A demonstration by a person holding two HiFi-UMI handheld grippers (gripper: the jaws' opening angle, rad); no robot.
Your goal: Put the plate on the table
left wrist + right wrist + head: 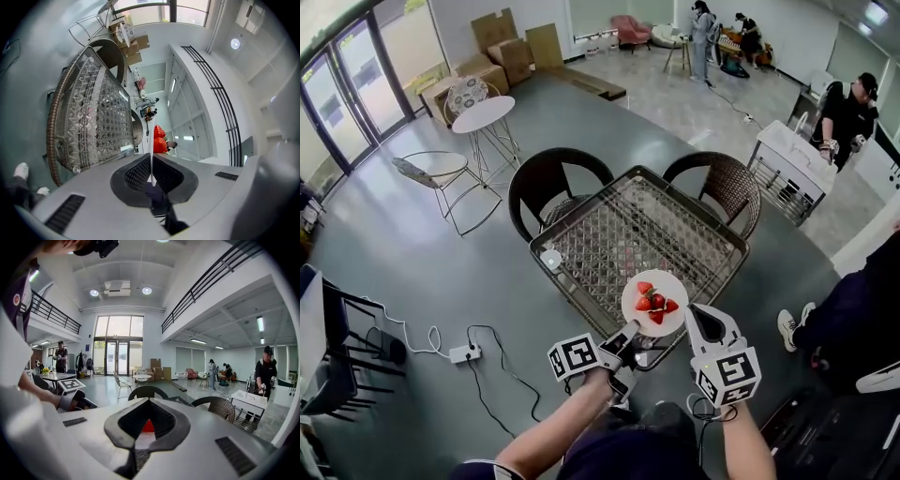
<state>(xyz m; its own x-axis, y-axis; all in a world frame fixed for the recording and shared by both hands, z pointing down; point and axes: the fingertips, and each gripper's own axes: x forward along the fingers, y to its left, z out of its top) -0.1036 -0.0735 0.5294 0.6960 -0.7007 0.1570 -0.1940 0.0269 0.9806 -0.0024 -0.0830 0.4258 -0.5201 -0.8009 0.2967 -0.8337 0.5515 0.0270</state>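
A white plate (639, 303) with several red strawberries (654, 302) hangs over the near edge of the wicker-framed glass table (619, 230). My left gripper (627, 337) is shut on the plate's near-left rim. In the left gripper view the plate (151, 157) shows edge-on as a thin white line pinched between the pads (140, 172) of the left gripper (151, 164), strawberries (159, 138) beyond. My right gripper (695, 313) sits just right of the plate, jaws slightly apart and holding nothing. Through the right gripper's (147, 417) gap I see a strawberry (148, 426) and the plate (142, 440).
Two dark wicker chairs (558, 183) (719, 185) stand at the table's far side. A small white object (550, 260) lies on the table's left corner. A power strip (464, 353) with cable is on the floor at left. A person's shoe (787, 324) is at right.
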